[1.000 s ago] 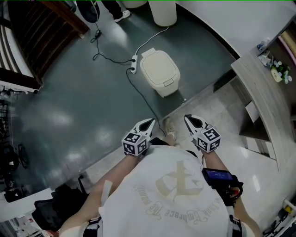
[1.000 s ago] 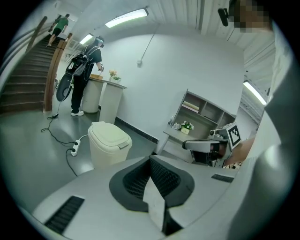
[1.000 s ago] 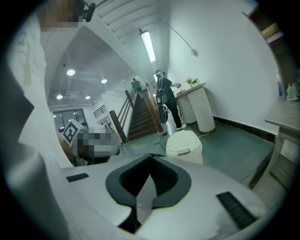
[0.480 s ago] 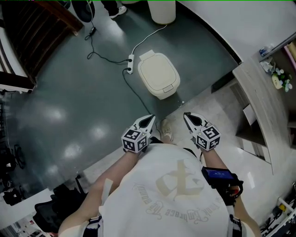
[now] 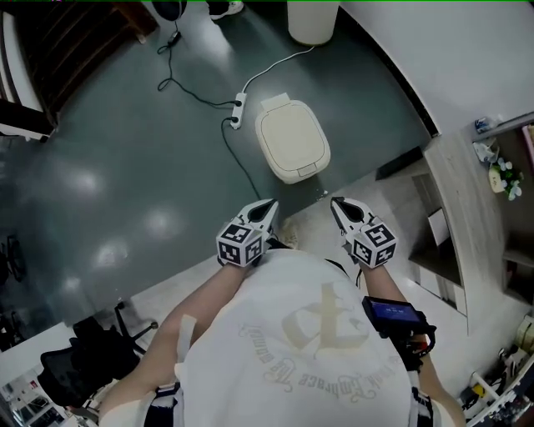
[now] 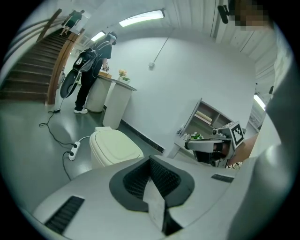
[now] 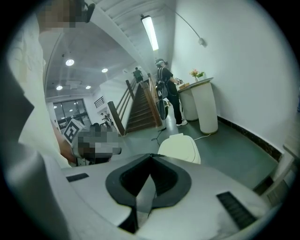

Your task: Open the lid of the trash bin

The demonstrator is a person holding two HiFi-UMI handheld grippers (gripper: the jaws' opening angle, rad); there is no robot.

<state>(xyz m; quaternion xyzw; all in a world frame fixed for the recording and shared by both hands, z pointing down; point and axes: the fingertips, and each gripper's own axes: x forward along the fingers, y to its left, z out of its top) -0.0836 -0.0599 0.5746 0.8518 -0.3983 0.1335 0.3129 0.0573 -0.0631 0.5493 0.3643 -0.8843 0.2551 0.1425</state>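
The trash bin [image 5: 292,140] stands on the dark green floor [image 5: 125,125], ahead of the person and well apart from both tools, with its cream lid [image 5: 294,133] down flat and closed. Just beside its far left corner lies a white power strip [image 5: 239,108], and a dark cable [image 5: 249,171] runs from there along the floor past the bin's left side. Beyond the bin, near the white wall, stands a tall pale cylinder [image 5: 313,18]. The near edge of the bin lies close to the line where the green floor meets paler tiles [image 5: 400,208]. The left hand-held gripper [image 5: 270,203] and the right hand-held gripper [image 5: 335,203] are held up side by side close to the person's chest, both pointing toward the bin. In each gripper view the two jaws meet at the tip with nothing between them, so both are closed and empty, and the bin shows just past the tips. To the right a wooden shelf unit [image 5: 467,192] lines the wall, with small items on its top.
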